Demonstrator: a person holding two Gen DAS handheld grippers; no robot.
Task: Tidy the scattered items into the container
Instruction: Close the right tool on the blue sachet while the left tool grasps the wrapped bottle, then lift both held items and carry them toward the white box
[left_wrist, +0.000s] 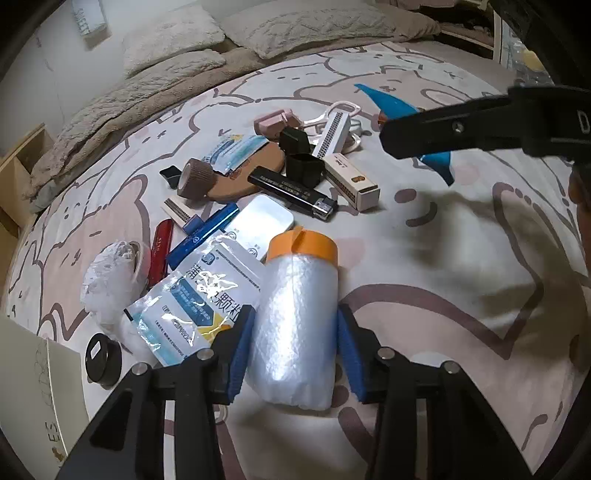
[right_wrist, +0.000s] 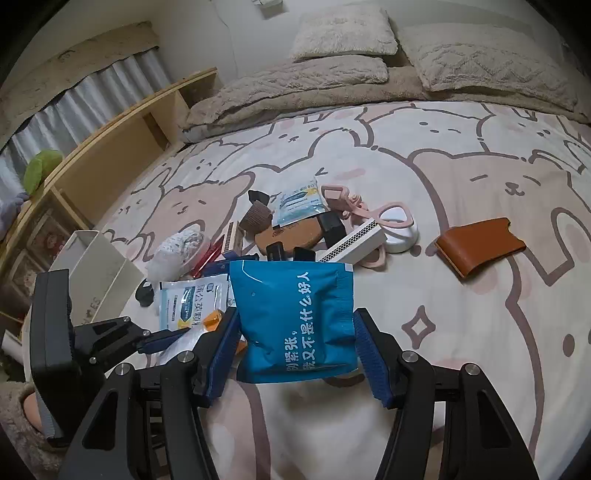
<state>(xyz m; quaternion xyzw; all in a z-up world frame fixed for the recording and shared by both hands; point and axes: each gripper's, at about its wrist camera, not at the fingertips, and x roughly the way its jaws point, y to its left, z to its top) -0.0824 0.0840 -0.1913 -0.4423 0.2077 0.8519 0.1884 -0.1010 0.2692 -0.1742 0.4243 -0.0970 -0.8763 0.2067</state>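
left gripper (left_wrist: 293, 354): pads against plastic-film roll (left_wrist: 295, 321), soft, light, slippery, grip mid-body | right gripper (right_wrist: 295, 354): closed on limp blue pouch (right_wrist: 295, 317)

Bear-print bedsheet (right_wrist: 461, 155), beige pillows (right_wrist: 343, 31), wooden shelf (right_wrist: 122, 129), curtain (right_wrist: 92, 88)

Open bed (right_wrist: 461, 314) on the right side, bare save a brown wallet (right_wrist: 480, 245) lying well apart from the rest. Crowded ground left of centre: sachet (left_wrist: 199, 295), tin (left_wrist: 262, 223), black stick (left_wrist: 291, 192), tape (left_wrist: 194, 177), all touching or overlapping, no lane between. White box (right_wrist: 96, 269) at the bed's left edge, reached only across that pile. Shelf (right_wrist: 110, 136) walling the left flank.
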